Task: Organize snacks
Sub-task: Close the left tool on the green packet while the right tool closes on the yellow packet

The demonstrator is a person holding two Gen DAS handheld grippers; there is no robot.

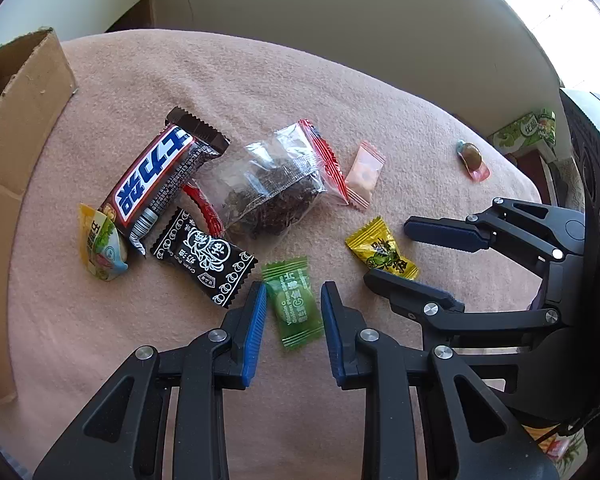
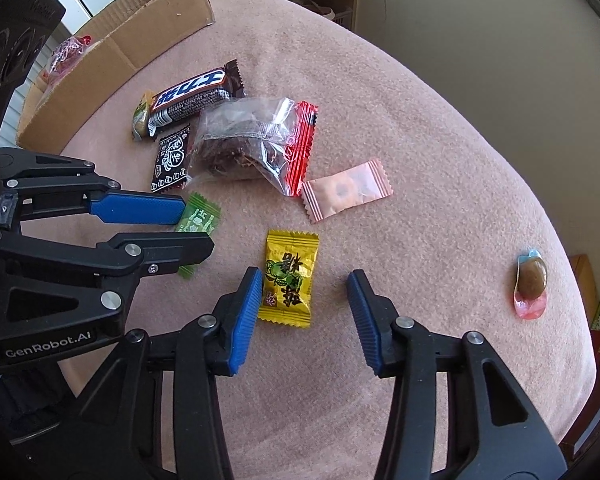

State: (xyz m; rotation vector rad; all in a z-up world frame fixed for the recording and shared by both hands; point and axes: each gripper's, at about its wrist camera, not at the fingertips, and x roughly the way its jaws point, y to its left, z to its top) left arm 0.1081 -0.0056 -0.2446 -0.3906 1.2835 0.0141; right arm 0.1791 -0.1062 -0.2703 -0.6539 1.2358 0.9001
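The light, crinkly green candy (image 1: 293, 301) and yellow candy (image 2: 289, 276) were straddled, unclamped, by the left gripper (image 1: 294, 300) and right gripper (image 2: 304, 288); mid-body pinches were judged safest.

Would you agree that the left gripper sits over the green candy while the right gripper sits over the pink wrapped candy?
Not quite. The left gripper does straddle the green candy, but the right gripper sits over the yellow candy, not the pink one. The pink wrapped candy lies apart, farther up the cloth, as the right wrist view shows.

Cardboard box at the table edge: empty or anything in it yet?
Not empty. The right wrist view shows a red-and-clear snack wrapper inside the open brown cardboard box. The rest of its interior is hidden.
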